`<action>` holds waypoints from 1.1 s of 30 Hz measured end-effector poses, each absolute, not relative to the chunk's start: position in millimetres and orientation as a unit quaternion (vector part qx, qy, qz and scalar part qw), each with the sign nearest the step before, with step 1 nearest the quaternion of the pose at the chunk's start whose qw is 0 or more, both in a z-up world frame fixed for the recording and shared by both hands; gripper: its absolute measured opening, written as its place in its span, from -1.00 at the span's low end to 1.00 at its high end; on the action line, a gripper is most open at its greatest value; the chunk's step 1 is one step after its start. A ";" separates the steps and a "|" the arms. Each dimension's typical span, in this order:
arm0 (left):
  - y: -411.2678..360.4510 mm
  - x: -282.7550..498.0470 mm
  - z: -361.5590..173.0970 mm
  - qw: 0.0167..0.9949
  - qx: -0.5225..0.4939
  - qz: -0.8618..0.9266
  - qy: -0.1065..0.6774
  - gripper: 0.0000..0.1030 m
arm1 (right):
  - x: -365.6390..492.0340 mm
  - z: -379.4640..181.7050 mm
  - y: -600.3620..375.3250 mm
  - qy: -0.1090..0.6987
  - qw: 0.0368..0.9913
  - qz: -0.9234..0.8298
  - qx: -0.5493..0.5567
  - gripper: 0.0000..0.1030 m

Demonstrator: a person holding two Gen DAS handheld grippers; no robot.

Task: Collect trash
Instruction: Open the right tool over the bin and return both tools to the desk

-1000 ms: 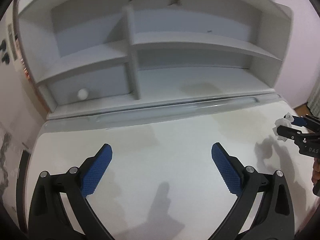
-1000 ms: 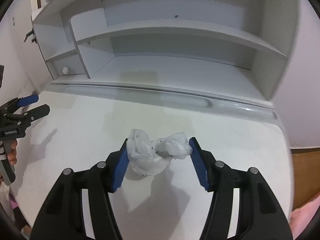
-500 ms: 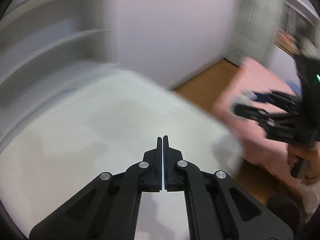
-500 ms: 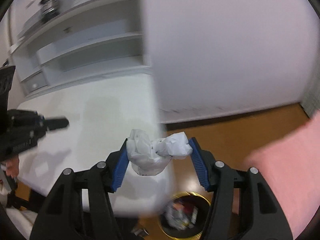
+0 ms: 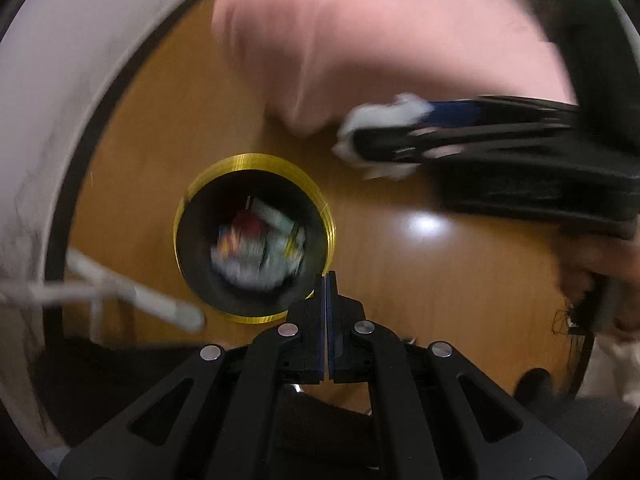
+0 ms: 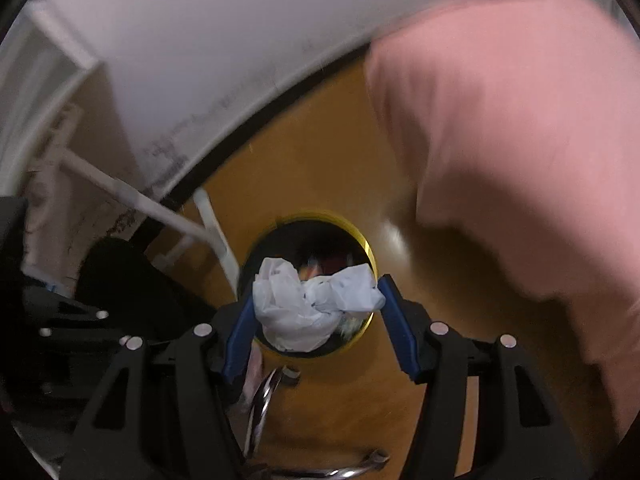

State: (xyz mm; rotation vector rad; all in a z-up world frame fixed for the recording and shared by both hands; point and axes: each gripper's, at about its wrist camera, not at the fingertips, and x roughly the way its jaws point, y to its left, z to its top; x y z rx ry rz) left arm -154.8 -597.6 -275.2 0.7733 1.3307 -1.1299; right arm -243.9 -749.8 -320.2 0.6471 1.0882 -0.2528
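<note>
Now right gripper (image 6: 316, 312) clamped on crumpled paper (image 6: 312, 308), low centre of frame, over yellow-rimmed bin (image 6: 370, 256); left gripper (image 5: 326, 292) pressed closed, apparently empty, at bin (image 5: 200, 188) edge

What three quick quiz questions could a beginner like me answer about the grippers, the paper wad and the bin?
1. True or false: the left gripper has its fingers pressed together with nothing between them.
2. What does the right gripper hold? A) a spoon B) a crumpled white paper wad C) nothing
3. Fill in: the yellow-rimmed trash bin stands on the wooden ____.

Key
1. True: in the left wrist view its blue pads meet.
2. B: the wad sits between the blue pads, seen over the bin's mouth.
3. floor. The bin already holds mixed, blurred rubbish.
</note>
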 end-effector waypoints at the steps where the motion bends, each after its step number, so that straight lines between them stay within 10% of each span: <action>1: -600.7 -147.0 -300.1 0.571 0.333 -0.468 0.587 -1.00 | -240.1 -337.8 -750.7 0.516 0.789 -0.114 0.312 0.12; 7: -598.5 -105.1 -403.5 0.545 0.327 -0.381 0.671 -1.00 | -196.0 -452.8 -742.8 0.566 0.708 -0.087 0.414 0.12; 15: -614.3 -100.9 -413.0 0.544 0.322 -0.388 0.671 -0.90 | -169.1 -491.1 -741.4 0.572 0.681 -0.101 0.447 0.24; 16: -616.4 -102.1 -409.8 0.550 0.328 -0.393 0.660 -0.42 | -171.4 -489.9 -744.7 0.572 0.679 -0.106 0.448 0.49; 17: -617.9 -103.3 -407.9 0.555 0.327 -0.397 0.654 0.66 | -174.3 -488.9 -748.2 0.569 0.676 -0.113 0.455 0.72; 18: -619.5 -103.2 -401.9 0.564 0.322 -0.402 0.645 0.88 | -178.0 -485.0 -753.0 0.561 0.674 -0.122 0.464 0.77; 25: -611.5 -115.7 -347.0 0.613 0.287 -0.425 0.601 0.85 | -213.6 -413.3 -787.9 0.496 0.702 -0.181 0.479 0.78; 33: -548.0 -168.5 -107.0 0.728 0.267 -0.526 0.348 0.86 | -230.0 -186.1 -774.1 0.354 0.852 -0.332 0.195 0.86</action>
